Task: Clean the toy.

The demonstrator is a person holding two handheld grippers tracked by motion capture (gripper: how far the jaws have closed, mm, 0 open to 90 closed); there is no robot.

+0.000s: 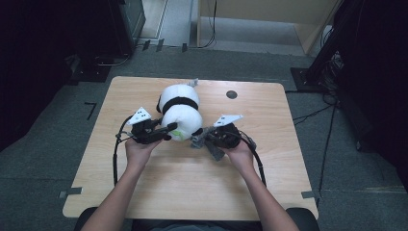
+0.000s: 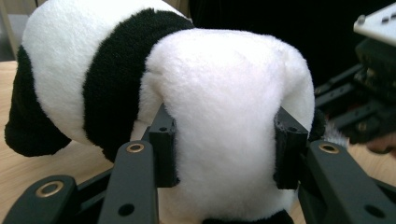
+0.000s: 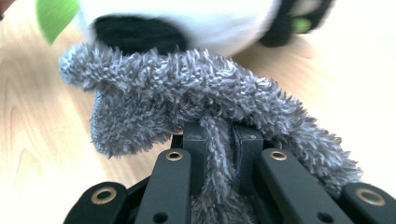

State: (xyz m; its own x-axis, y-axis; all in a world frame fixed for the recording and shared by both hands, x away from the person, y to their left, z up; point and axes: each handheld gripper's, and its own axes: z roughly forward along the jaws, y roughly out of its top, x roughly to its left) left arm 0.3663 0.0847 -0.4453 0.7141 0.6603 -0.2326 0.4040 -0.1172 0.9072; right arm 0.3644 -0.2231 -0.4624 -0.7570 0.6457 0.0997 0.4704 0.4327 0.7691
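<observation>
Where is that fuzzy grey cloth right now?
In the high view the grey cloth lies right of the table's middle, pinched in the right tool and touching the near end of the plush panda, which the left tool squeezes.

Plush panda (image 1: 179, 109): white body, black band round the middle, black limbs, small bright green tag. Fuzzy cloth (image 3: 187, 100): grey, flecked lighter at the fibre tips. Bench (image 1: 192, 183): pale wood grain. Floor: grey carpet.

plush panda (image 2: 224, 93), fuzzy grey cloth (image 3: 187, 93), matt wooden table (image 1: 159, 183)
</observation>
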